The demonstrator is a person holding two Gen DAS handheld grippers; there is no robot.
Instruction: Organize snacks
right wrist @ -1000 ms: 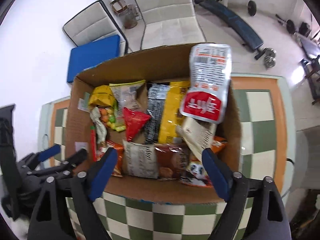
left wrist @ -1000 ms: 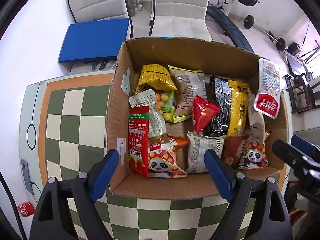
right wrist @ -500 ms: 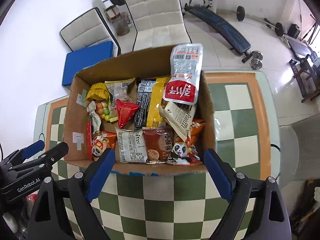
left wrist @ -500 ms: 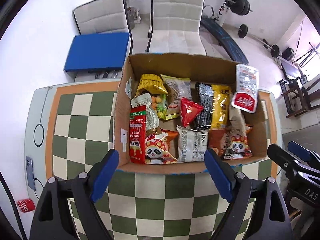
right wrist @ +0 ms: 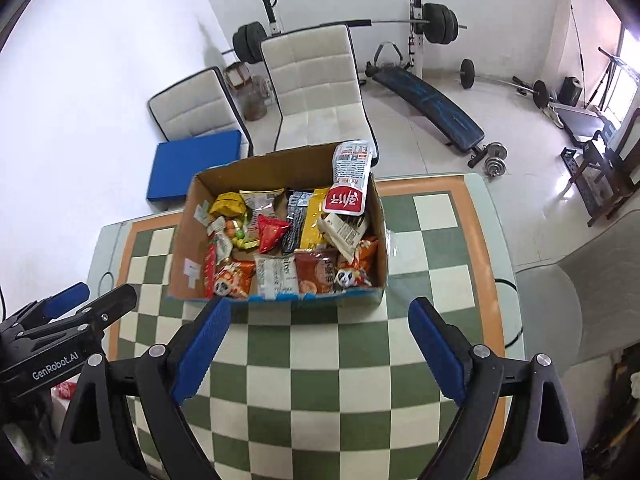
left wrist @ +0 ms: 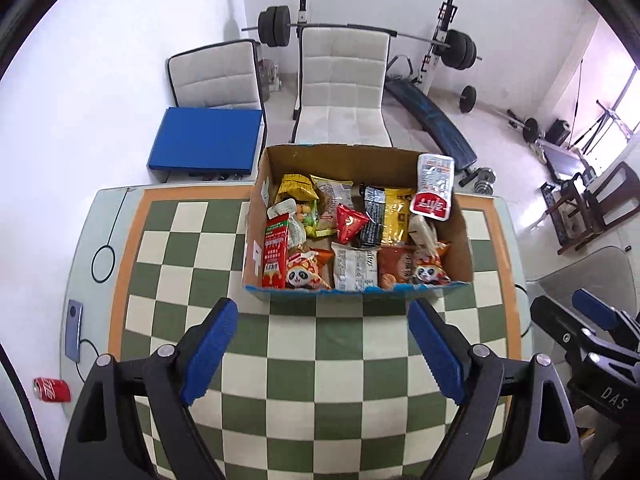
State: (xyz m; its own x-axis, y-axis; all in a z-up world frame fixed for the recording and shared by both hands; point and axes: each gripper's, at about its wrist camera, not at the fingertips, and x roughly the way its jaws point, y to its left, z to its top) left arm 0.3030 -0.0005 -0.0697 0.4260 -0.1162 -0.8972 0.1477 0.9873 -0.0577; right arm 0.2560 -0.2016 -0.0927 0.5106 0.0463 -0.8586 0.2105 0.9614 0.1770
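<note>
So the cardboard box (left wrist: 356, 216) full of snacks sits on the bench (left wrist: 180, 280), just ahead of both claws and a bit beyond their tips. In the left view its long axis runs side to side across the claw's line of sight; in the right view it's skewed a little, near edge angling down to the right. Plain brown corrugated walls, open top, a blue printed strip along the near bottom edge.

Inside it's packed with crinkly foil and plastic packs, mostly standing or leaning. A white-and-red pouch (left wrist: 434, 186) sticks up at the far right corner, long axis upright, poking above the rim. A shiny red triangular pack (left wrist: 350, 224) sits in the middle, a yellow-and-black bag (left wrist: 386, 216) beside it. Along the near wall: a tall red carton (left wrist: 276, 252) at the left, upright, then a panda bag (left wrist: 304, 274), a white pack (left wrist: 354, 268), and another panda bag (left wrist: 428, 268) at the right.

Left claw (left wrist: 320, 354) is spread wide with nothing between its blue pads, above the green-and-cream checkered bench top. Right claw (right wrist: 316, 350) is the same, spread and empty. Each shows up at the edge of the other's view.

Off to the left, a red can (left wrist: 50, 389) lies on the floor.
</note>
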